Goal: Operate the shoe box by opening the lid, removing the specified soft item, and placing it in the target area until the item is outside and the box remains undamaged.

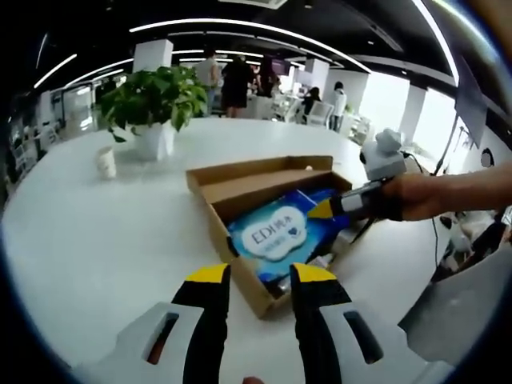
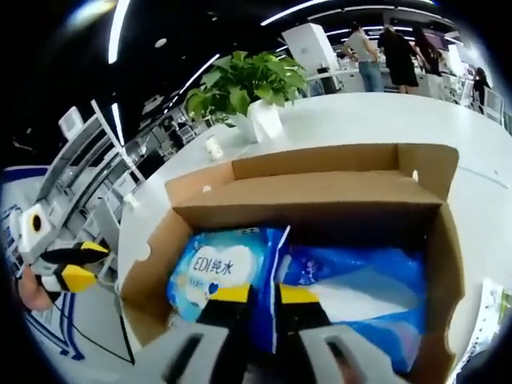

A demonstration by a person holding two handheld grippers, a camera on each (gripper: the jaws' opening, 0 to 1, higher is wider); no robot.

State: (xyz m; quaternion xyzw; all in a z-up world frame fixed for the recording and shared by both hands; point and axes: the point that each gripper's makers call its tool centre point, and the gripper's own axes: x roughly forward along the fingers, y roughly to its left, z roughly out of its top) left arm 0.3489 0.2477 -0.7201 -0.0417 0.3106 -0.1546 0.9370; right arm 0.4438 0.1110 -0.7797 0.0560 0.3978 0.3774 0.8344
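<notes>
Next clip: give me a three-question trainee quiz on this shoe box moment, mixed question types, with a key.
1. True or false: the shoe box lid is open.
2. Multiple choice: what lies inside the box? A) a pair of shoes B) blue and white soft packs C) nothing
3. Short answer: which gripper reaches down into the box over the packs?

Key
1. True: the lid flap stands back behind the open box.
2. B: one pack reads EDI on a white cloud shape.
3. The right gripper; its yellow tips sit over the packs, jaws slightly apart, while the left gripper hangs at the near end of the box.
</notes>
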